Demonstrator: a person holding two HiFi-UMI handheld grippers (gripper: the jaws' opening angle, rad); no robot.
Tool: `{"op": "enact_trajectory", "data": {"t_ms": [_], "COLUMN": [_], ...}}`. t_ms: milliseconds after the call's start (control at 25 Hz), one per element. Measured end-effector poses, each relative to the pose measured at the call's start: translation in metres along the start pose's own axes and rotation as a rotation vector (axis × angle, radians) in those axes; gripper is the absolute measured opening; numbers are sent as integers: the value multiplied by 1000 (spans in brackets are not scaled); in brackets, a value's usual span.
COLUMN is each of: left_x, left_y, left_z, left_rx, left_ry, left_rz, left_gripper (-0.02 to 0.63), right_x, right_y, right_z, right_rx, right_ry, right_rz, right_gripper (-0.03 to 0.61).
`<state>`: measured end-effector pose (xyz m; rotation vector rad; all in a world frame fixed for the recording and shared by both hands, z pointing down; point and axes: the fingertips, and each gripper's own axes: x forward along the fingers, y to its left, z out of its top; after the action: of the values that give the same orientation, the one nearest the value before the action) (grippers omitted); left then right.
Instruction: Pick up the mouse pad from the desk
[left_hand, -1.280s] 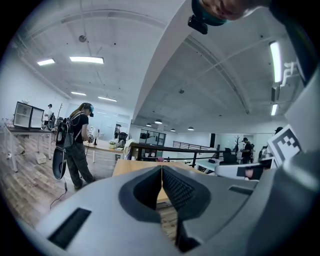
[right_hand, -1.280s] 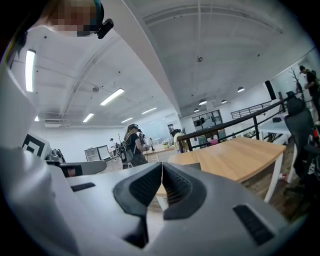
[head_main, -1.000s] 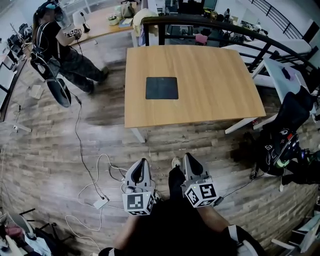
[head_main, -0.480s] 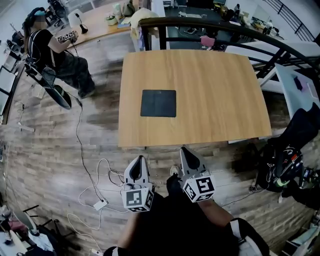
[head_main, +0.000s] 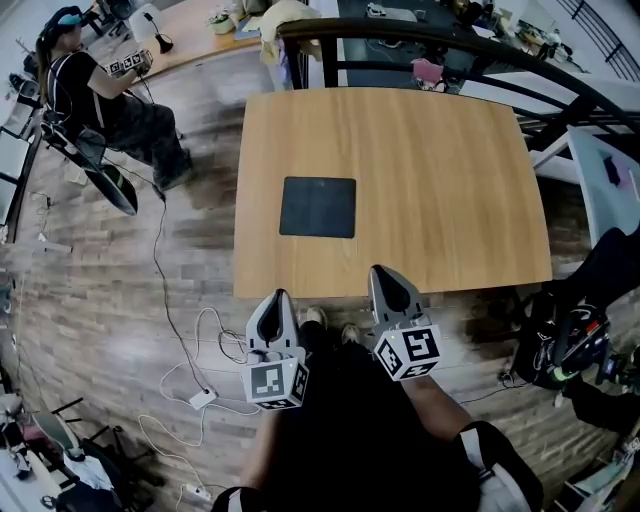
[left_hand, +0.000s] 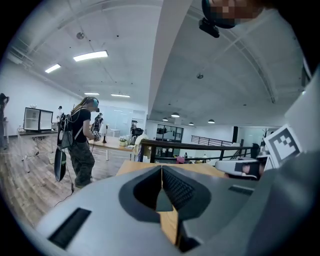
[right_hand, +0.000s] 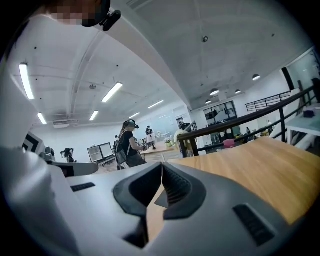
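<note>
A dark, square mouse pad (head_main: 318, 207) lies flat on a bare wooden bench (head_main: 450, 180). It sits well toward the left edge and about midway between the near and far edges, with its sides roughly parallel to the bench edges. Nothing else rests on the bench.

The pad looks thin, soft and light, so weight should not trouble you. The difficulty is likely its flatness: it lies flush with the wood, and its underside probably clings. It will likely droop when lifted by one side. A sensible hold is the near edge or a near corner, with one finger worked beneath and the other pressing on top. You could also slide it toward the near edge of the bench until it overhangs, then pinch it there.

Your left gripper (head_main: 274, 305) hangs just short of the near edge of the bench, almost in line with the pad. Its fingers (left_hand: 177, 190) are pressed together with nothing between them. Your right gripper (head_main: 385, 275) is beside it, its tip reaching the near edge, and its fingers (right_hand: 175, 187) are likewise closed on nothing. Both must open before any grasp.

Beyond the bench, cables (head_main: 190, 360) trail over the wooden floor to your left, and another person (head_main: 100, 90) stands well off past the far left corner.
</note>
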<state>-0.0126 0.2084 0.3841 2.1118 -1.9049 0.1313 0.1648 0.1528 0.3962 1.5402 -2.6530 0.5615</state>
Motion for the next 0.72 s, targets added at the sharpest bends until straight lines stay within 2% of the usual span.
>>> {"op": "enact_trajectory", "data": {"t_ms": [280, 560, 720], "left_x": [61, 138, 175], "left_y": [21, 59, 81], "left_z": [4, 16, 17], "left_rx": [-25, -5, -4], "left_ry": [23, 78, 113], "left_rz": [-38, -105, -150], "left_gripper": [23, 25, 25], "right_x": [50, 111, 144], "right_y": [-18, -33, -49], "right_z": [-3, -2, -8], "right_rx": [1, 2, 7], "right_ry": [24, 61, 89], "right_rz": [-26, -123, -210], "right_gripper": [31, 31, 31]}}
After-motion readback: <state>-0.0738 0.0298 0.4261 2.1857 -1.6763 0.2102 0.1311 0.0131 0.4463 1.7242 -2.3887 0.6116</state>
